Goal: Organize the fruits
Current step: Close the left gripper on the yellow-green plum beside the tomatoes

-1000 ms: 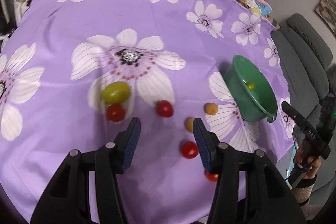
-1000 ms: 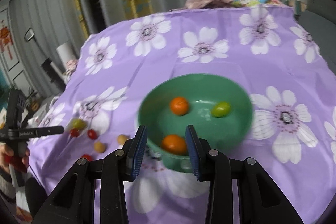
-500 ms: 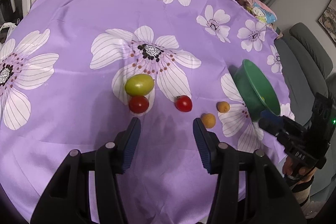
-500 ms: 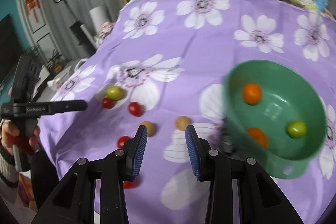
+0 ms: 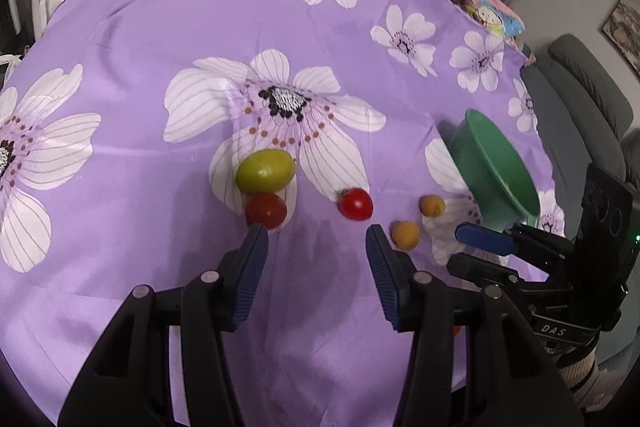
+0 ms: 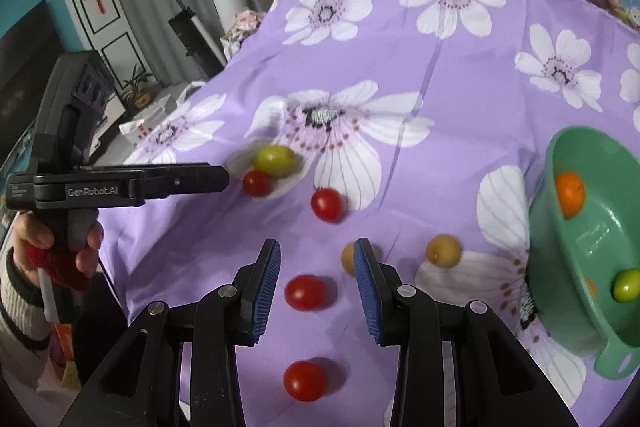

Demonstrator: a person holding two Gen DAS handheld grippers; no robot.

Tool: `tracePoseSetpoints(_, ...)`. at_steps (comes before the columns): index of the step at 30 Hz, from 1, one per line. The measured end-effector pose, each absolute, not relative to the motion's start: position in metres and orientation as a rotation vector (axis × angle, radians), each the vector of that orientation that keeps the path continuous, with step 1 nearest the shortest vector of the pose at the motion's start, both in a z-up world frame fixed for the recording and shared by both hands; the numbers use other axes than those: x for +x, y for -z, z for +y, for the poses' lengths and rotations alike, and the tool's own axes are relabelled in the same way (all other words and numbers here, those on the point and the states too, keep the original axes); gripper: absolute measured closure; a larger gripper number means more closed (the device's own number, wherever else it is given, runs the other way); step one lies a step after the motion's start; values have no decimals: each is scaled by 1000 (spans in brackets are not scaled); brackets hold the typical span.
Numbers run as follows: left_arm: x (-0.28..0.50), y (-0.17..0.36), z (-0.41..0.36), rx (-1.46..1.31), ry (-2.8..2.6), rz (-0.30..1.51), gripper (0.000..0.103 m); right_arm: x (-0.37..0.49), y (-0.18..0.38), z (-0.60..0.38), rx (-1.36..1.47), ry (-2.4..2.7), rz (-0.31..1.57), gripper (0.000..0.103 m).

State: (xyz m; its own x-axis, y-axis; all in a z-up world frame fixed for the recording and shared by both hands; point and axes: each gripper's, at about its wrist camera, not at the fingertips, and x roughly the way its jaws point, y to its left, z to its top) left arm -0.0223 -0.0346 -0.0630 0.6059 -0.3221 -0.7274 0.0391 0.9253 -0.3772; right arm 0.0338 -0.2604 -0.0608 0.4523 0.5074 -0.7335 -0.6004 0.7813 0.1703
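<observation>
While loose tomatoes (image 6: 305,292) lie scattered on the purple cloth (image 6: 420,59) near its front edge, the green bowl (image 6: 592,227) sits by the right edge holding three fruits. Right gripper (image 6: 316,259) and left gripper (image 5: 316,239) hover spread, empty, over bare cloth.

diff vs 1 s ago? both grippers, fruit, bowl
The right gripper swung left off the green bowl and now hangs open over a red tomato on the cloth. The left gripper eased forward toward the green fruit and the tomato beside it. Nothing grabbed or released. Fruit and bowl stayed put.
</observation>
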Motion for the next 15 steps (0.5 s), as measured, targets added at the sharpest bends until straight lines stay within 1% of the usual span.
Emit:
tracePoseSetpoints(11,-15,66,-36,-340,212,902,54,41,60,-257,-89,-699,875,65)
tracePoseSetpoints(15,-1,63,-29,-361,174,912,59,48,58,-249,-97,-718,867,65)
